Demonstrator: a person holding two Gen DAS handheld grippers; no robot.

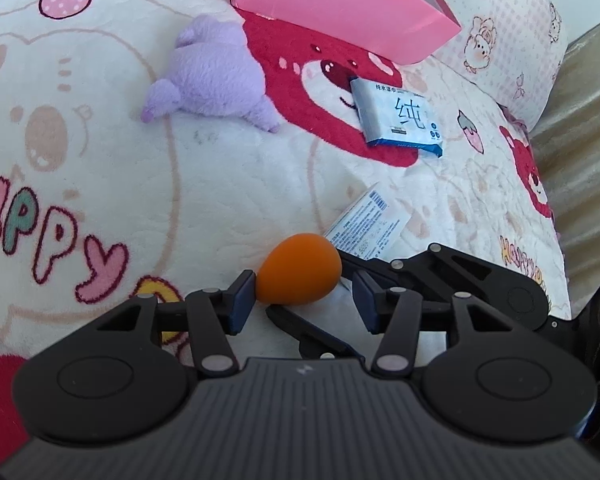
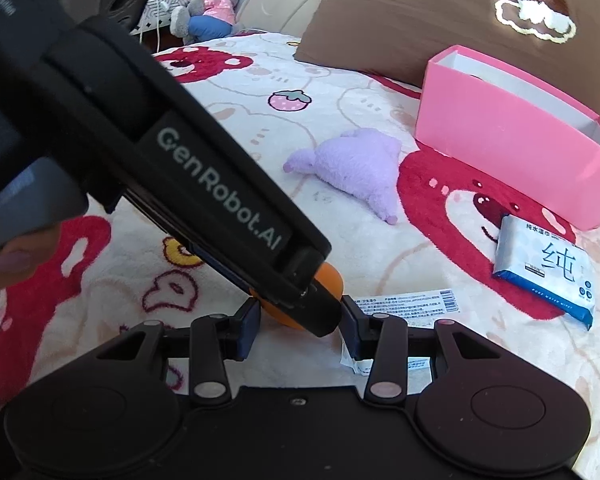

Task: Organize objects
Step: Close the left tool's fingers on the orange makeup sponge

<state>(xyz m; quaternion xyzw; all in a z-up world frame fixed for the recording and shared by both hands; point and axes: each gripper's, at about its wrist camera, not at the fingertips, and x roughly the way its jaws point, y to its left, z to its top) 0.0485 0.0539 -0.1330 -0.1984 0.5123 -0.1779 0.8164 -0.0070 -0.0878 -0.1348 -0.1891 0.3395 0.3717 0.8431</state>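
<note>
Two grippers crowd one small orange egg (image 1: 300, 274), and much of it is hidden. From my right gripper (image 2: 300, 328) the black body of my left gripper (image 1: 304, 300) lies across the egg, so only slivers of orange show. My right jaws are narrow and seem to clamp the egg from both sides. My left jaws stand a little wider: one dark pad (image 1: 242, 300) touches the egg, while the other stands just clear.

The egg is smooth, matte and rounded. It sits on a fluffy printed blanket (image 1: 240, 184), just in front of a flat packet (image 1: 368, 228) lying label side up, its fine print unreadable and its near end covered by my fingers. A glossy wipes pack (image 1: 398, 118) lies beyond, beside a stiff pink box (image 1: 340, 4) cut off at the top edge. A fuzzy purple plush toy (image 1: 216, 76) lies face down.
</note>
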